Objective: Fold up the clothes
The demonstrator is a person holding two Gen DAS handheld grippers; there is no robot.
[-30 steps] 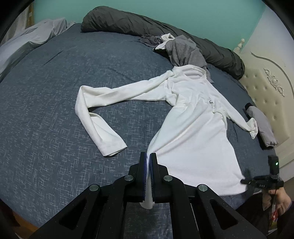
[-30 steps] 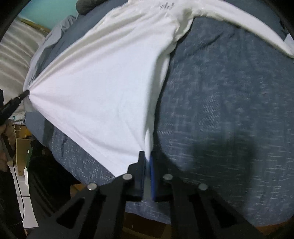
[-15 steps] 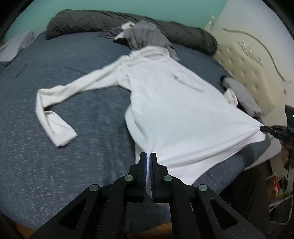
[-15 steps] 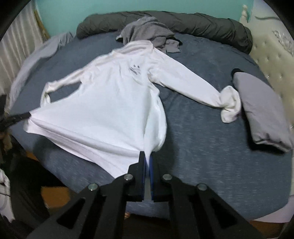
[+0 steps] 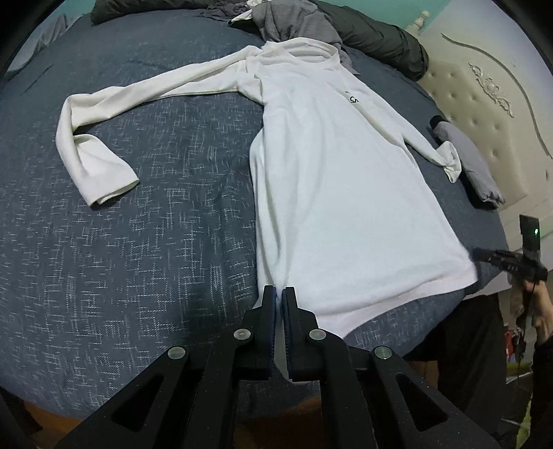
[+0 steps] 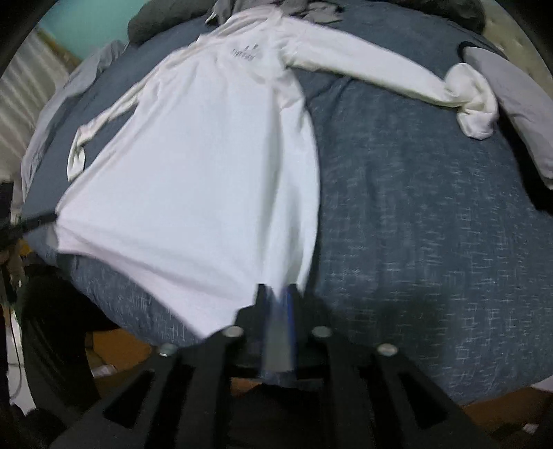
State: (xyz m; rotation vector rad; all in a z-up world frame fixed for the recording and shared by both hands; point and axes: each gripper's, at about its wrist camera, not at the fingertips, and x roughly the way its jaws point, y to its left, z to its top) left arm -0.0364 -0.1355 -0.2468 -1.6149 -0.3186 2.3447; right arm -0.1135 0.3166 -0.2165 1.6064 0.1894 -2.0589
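The blue bedspread (image 5: 138, 241) lies bare and open on both flanks of the white shirt (image 5: 345, 193), broad room between its body and the bent sleeve (image 5: 93, 162). A folded grey garment (image 5: 473, 162) touches the other cuff near the headboard (image 5: 490, 103). Beyond the collar a grey clothes heap (image 5: 293, 20) and dark bolster (image 5: 380, 38) seem to block the far end.

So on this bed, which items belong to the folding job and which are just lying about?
In the job:
- white long-sleeved shirt, spread flat
- left gripper, shut on its hem corner
- right gripper, jaws opening at the other hem corner

Lying about:
- heap of grey clothes
- folded grey bundle
- dark grey bolster
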